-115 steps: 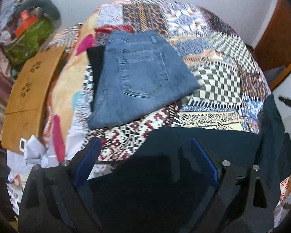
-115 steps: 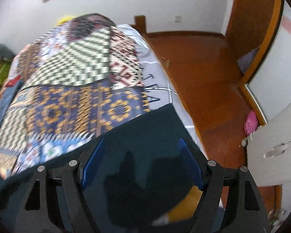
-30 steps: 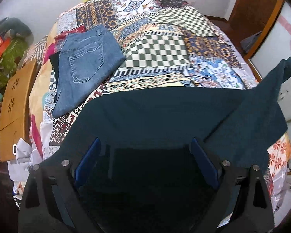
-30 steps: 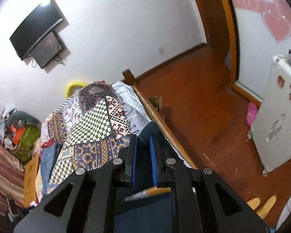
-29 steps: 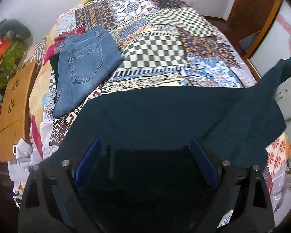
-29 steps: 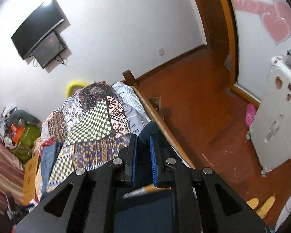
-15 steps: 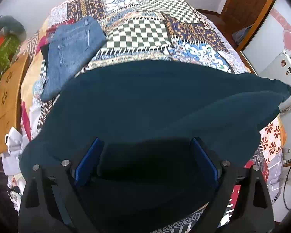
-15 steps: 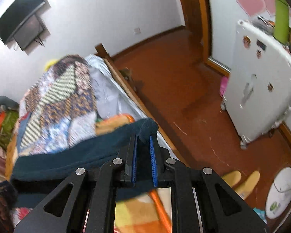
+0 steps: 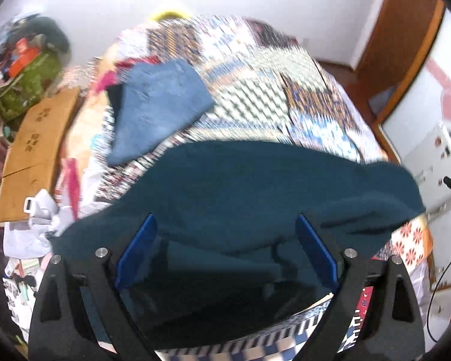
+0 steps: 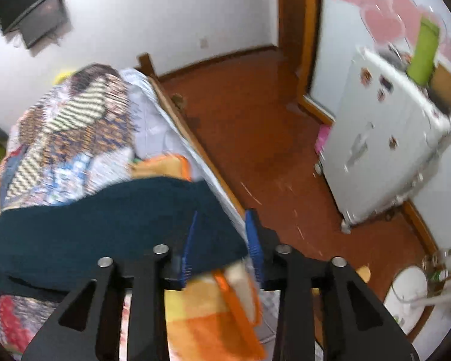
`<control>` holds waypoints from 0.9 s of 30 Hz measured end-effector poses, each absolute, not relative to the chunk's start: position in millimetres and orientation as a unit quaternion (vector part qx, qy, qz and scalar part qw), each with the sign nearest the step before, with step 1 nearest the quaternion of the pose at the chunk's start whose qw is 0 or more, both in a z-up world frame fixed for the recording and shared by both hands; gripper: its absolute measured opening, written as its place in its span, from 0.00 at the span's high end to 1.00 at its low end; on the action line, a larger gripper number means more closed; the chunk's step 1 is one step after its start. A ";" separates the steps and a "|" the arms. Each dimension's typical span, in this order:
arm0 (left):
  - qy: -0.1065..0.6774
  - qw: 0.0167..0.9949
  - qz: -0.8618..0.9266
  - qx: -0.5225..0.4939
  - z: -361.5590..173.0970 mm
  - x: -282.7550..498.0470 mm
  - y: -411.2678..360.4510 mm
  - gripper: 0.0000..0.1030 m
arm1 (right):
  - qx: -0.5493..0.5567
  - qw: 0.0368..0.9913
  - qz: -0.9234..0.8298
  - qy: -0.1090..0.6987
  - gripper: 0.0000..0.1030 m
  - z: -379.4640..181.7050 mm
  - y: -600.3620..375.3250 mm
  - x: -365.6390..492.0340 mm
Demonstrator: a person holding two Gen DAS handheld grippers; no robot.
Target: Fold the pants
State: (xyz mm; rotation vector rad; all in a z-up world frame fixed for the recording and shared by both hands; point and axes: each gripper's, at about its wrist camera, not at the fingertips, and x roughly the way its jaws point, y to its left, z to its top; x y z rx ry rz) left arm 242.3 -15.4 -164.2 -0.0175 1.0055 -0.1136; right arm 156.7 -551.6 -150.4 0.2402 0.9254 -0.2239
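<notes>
One dark teal pants [image 9: 255, 186], one folded pair of jeans [image 9: 159, 105], one patchwork quilt [image 9: 285, 90], one fridge [image 10: 385, 156], perhaps one wall television [image 10: 36, 6], two grippers [image 9: 225, 252] [image 10: 221, 240].

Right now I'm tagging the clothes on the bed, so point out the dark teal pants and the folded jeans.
dark teal pants [image 9: 255, 186], left wrist view, middle of the spread fabric.
folded jeans [image 9: 156, 105], left wrist view, centre of the blue denim.
</notes>
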 end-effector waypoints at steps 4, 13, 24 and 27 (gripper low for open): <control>0.448 0.894 -0.019 -0.024 -138.5 230.5 29.8 0.09 | 0.096 0.905 -0.043 0.413 0.62 -118.6 -497.7 176.6; 0.432 0.897 0.068 -0.059 -142.1 207.5 145.8 0.06 | 0.037 0.911 0.140 0.386 0.55 -84.3 -332.6 226.6; 0.507 0.845 0.105 -0.135 -233.6 194.2 238.7 0.06 | -0.029 0.867 0.257 0.426 0.55 -114.4 -178.6 278.2; 0.525 0.832 0.103 -0.149 -256.8 201.3 247.3 0.06 | -0.049 0.850 0.279 0.444 0.55 -128.9 -144.3 290.5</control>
